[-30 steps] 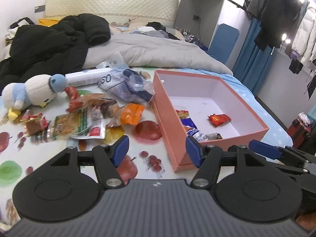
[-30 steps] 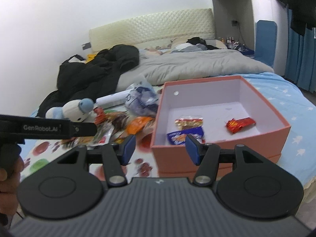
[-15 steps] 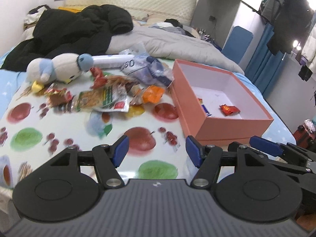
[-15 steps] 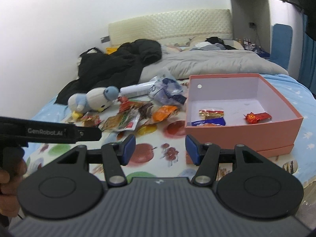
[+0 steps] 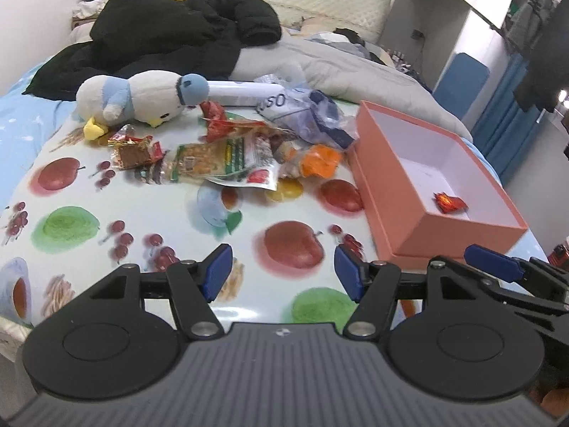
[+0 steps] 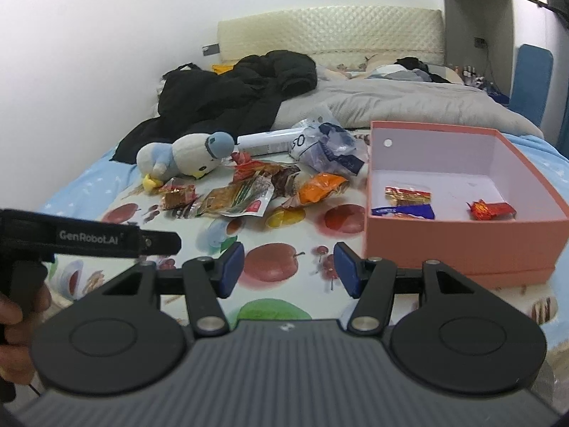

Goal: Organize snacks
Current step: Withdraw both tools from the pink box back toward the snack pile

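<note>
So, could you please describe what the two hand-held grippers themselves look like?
Both match: the left hand-held gripper and the right hand-held gripper have black linkage arms with silver pivot bolts, blue pads on the fingers, round black discs and a ribbed grey body. A black strap on the left one reads GenRobot.AI.

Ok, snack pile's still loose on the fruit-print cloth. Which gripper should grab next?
Left, probably. The left gripper is open, empty and faces the snack pile; the right gripper, also open and empty, sits nearer the pink box.
</note>
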Demonstrator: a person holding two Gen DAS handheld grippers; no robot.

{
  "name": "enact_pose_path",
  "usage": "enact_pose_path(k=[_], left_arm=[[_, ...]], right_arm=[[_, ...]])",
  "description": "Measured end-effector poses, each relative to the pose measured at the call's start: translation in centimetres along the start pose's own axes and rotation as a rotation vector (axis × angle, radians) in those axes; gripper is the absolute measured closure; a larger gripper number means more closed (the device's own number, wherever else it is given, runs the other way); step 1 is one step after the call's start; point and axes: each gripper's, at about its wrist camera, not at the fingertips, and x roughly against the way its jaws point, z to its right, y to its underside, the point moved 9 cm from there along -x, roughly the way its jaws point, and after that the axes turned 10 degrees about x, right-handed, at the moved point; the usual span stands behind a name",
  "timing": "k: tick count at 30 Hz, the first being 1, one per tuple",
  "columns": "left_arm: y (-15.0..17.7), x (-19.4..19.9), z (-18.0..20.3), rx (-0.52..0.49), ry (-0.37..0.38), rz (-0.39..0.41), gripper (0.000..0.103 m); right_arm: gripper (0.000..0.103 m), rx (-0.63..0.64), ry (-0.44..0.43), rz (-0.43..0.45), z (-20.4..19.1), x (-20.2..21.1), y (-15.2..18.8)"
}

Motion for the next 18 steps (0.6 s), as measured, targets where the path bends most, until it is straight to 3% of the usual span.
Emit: enact_pose_path(k=[11, 15, 18], left_arm=[[-4.5, -6.1, -5.7, 0.069, -0.06, 0.032, 0.034], [-5.9, -9.6, -7.8, 0.089, -0.076, 0.006, 0.035], [-6.7, -12.3, -8.3, 0.048, -0.065, -0.02, 0.035]], right_arm=[[0.045, 0.027, 0.007, -0.039, -1.0, -7.0, -1.4], [0.046, -0.018, 0.014, -0.066, -0.7, -10.3, -1.7], [0.046, -0.044, 0.028, -0.078, -0.4, -12.7, -2.1]])
